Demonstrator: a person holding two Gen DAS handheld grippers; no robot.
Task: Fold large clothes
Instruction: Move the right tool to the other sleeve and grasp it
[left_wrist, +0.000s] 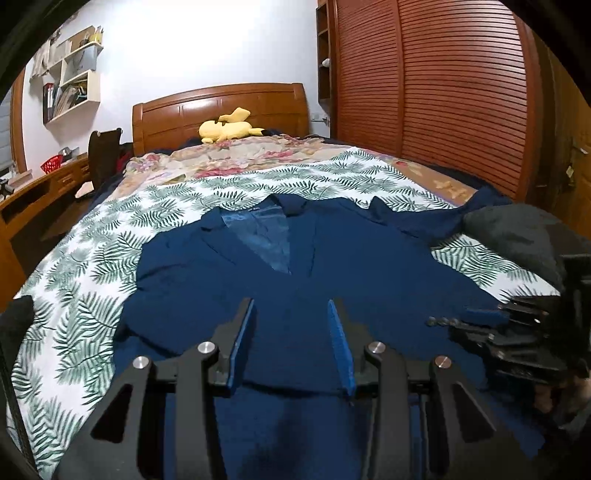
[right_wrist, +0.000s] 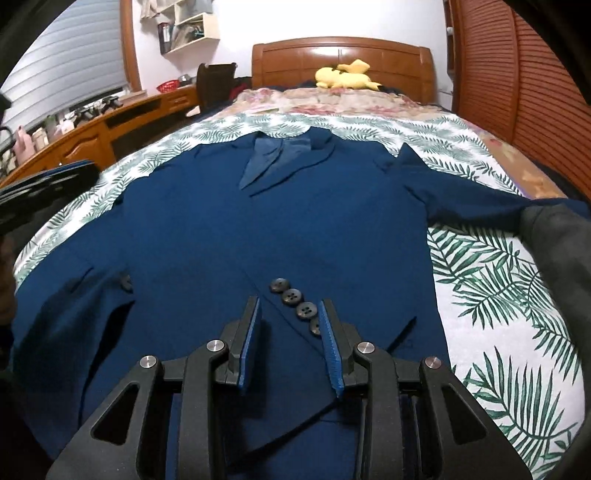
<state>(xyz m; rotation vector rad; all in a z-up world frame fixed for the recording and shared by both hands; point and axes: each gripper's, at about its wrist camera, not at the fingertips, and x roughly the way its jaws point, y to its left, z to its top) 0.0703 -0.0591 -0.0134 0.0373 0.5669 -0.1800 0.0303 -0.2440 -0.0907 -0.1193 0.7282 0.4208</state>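
A navy blue jacket (left_wrist: 258, 266) (right_wrist: 258, 229) lies face up on the leaf-print sheet (right_wrist: 498, 295), collar toward the headboard. One sleeve is folded across its front, and the cuff buttons (right_wrist: 295, 299) show. The other sleeve (right_wrist: 480, 199) stretches out to the right. My left gripper (left_wrist: 291, 306) hovers open over the lower front, with nothing between its fingers. My right gripper (right_wrist: 291, 306) stands open just above the buttoned cuff, its pads apart and not pressing cloth. It also shows at the right edge of the left wrist view (left_wrist: 480, 321). The left gripper (right_wrist: 48, 184) appears at that view's left edge.
A yellow plush toy (left_wrist: 229, 129) lies by the wooden headboard (left_wrist: 221, 107) on a floral quilt (left_wrist: 240, 155). Slatted wardrobe doors (left_wrist: 443, 92) run along the right. A wooden desk (left_wrist: 37, 192) and chair stand on the left. A dark grey sleeve (right_wrist: 554, 236) is at the right.
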